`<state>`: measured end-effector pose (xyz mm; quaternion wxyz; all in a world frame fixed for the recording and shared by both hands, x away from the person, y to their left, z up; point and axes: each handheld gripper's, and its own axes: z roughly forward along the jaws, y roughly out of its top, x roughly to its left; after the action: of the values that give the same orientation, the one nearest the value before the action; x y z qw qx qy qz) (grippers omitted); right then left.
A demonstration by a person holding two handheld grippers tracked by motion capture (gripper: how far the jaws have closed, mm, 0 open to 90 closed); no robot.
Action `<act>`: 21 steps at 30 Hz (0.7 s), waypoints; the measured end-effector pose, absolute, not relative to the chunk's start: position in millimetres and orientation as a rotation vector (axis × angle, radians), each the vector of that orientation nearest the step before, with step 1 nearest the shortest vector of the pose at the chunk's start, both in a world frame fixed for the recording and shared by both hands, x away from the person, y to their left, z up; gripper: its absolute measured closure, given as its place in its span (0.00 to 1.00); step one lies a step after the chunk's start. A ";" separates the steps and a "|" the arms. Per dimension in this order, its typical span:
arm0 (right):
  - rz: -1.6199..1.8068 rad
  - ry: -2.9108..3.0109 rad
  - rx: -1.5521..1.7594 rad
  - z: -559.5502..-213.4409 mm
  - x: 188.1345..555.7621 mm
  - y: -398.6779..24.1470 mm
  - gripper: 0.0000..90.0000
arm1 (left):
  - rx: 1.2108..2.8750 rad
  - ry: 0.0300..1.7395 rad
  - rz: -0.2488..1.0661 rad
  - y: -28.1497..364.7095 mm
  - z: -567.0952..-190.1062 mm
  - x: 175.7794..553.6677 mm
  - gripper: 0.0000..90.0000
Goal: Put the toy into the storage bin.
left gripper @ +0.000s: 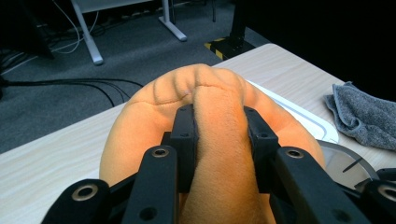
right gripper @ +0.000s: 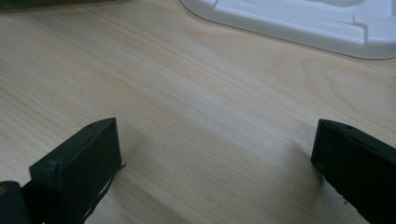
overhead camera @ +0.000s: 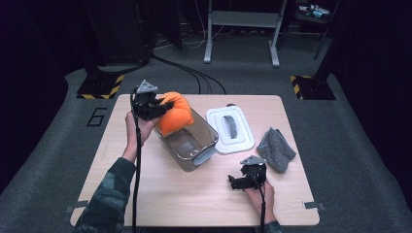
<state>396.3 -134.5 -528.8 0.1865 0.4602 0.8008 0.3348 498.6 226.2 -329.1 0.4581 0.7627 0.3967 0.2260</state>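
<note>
While the left gripper (overhead camera: 156, 108) pinches a fold of the orange plush (overhead camera: 175, 113), its black jaws press into the soft, velvety fabric from both sides, so a ridge of it bulges up between them; the left gripper view shows stitched seams running across the rounded, cushion-like top of the plush (left gripper: 205, 93). In the high view this plush hangs over the far left end of the bin (overhead camera: 210, 130), a clear, hard-walled rectangular tub with rounded corners and a grey handle at its near right end. Whether the plush touches the rim I cannot tell.

Just right of the bin lies the lid (overhead camera: 245, 141), flat, white, smooth plastic with rounded corners and a grey strap-like handle in its middle. Near it to the right sits a grey cloth (overhead camera: 278, 149), crumpled, with a nubby towel weave.

Nearer the person, the right gripper (overhead camera: 239, 183) rests low over the pale wood-grain table (overhead camera: 165, 194), held in a hand. Its two blocky matte-black jaws stand wide apart with bare wood between them in the right gripper view, the edge of the lid (right gripper: 299, 28) beyond.
</note>
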 end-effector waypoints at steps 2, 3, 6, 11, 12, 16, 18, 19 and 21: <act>0.943 2.254 1.296 -528.9 396.3 -134.5 0.01 | 1.883 0.978 0.556 224.2 -332.7 498.9 0.78; 0.942 2.250 1.299 -529.0 396.4 -134.3 0.01 | 1.881 0.982 0.550 223.3 -334.4 498.9 0.78; 0.942 2.250 1.299 -529.0 396.4 -134.3 0.01 | 1.884 0.985 0.544 220.8 -339.5 498.6 0.78; 0.943 2.253 1.298 -528.9 396.3 -134.4 0.01 | 1.889 0.993 0.533 217.6 -348.1 499.3 0.78; 0.940 2.249 1.300 -529.0 396.4 -134.3 0.01 | 1.896 0.993 0.525 217.1 -349.4 499.5 0.78; 0.942 2.250 1.299 -528.9 396.4 -134.3 0.01 | 1.901 0.996 0.519 213.0 -355.3 499.4 0.78; 0.940 2.249 1.300 -529.0 396.4 -134.3 0.01 | 1.915 1.002 0.517 211.0 -359.2 500.3 0.77; 0.942 2.250 1.300 -528.9 396.4 -134.3 0.01 | 1.916 1.003 0.521 210.5 -360.5 500.8 0.77; 0.939 2.253 1.296 -529.0 396.4 -134.5 0.01 | 1.923 1.010 0.519 209.8 -363.1 501.8 0.77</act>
<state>396.4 -134.5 -529.0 0.1880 0.4607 0.8006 0.3338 501.8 209.8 -363.1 0.4387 0.7738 0.4063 0.2089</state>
